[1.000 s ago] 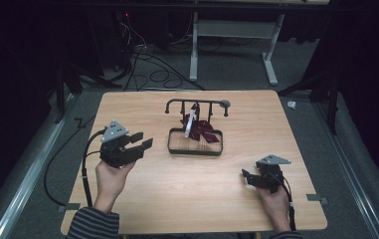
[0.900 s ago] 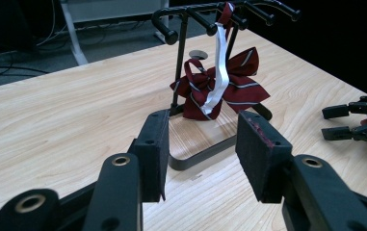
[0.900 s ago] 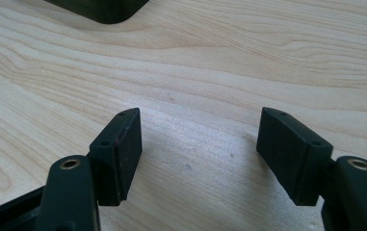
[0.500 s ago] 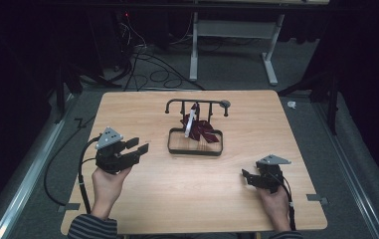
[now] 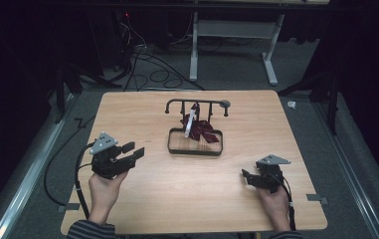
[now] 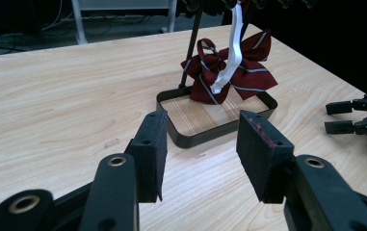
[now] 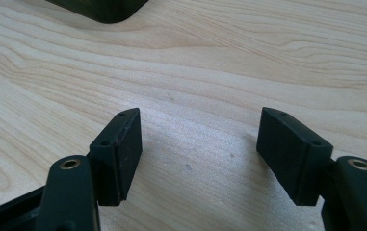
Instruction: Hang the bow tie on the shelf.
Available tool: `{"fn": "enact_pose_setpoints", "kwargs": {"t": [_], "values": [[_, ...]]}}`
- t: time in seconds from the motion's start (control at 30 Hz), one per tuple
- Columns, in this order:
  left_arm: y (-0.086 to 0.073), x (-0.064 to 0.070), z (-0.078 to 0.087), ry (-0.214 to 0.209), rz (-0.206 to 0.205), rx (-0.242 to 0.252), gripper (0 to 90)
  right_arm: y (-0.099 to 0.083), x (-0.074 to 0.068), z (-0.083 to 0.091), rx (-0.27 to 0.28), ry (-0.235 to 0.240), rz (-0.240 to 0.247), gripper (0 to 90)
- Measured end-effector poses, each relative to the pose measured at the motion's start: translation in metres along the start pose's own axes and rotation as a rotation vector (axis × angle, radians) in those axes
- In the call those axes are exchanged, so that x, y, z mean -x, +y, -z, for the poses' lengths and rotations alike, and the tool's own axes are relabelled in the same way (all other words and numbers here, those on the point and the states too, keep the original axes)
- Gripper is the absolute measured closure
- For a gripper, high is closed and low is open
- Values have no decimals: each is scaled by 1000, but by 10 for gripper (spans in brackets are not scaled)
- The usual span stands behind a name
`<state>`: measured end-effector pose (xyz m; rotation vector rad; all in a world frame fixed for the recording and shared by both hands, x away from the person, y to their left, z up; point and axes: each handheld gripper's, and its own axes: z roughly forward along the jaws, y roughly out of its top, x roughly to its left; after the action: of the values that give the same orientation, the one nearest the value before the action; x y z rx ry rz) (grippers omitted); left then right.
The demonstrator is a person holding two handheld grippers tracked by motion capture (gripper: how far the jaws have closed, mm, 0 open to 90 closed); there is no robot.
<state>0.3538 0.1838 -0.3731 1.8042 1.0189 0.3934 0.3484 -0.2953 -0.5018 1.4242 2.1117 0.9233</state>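
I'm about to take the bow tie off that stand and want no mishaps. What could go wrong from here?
1. The dark red striped bow tie hangs by a white strap from the black metal stand; pulling sideways might tip the stand.
2. The left tongs, open, point at the stand's black tray rim and could strike it first.
3. The right tongs, open, sit low over the wooden table and may scrape it.

The high view looks forward and down from above the person's side, taking in the whole wooden table (image 5: pixel 187 199). The left gripper view sits low, facing across the tabletop toward the black tray stand (image 6: pixel 205 137) nearby. The right gripper view tilts down, very close to the wood, sharing that stand's corner (image 7: pixel 104 12).
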Motion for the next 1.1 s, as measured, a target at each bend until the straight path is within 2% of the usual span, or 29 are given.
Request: {"fn": "enact_pose_setpoints", "kwargs": {"t": [0.8, 1.1], "values": [[-31, -8, -1, 38, 54, -44, 517, 0, 0, 0, 0, -1, 1, 339], [-49, -11, -7, 54, 75, -85, 508, 0, 0, 0, 0, -2, 2, 338]]}}
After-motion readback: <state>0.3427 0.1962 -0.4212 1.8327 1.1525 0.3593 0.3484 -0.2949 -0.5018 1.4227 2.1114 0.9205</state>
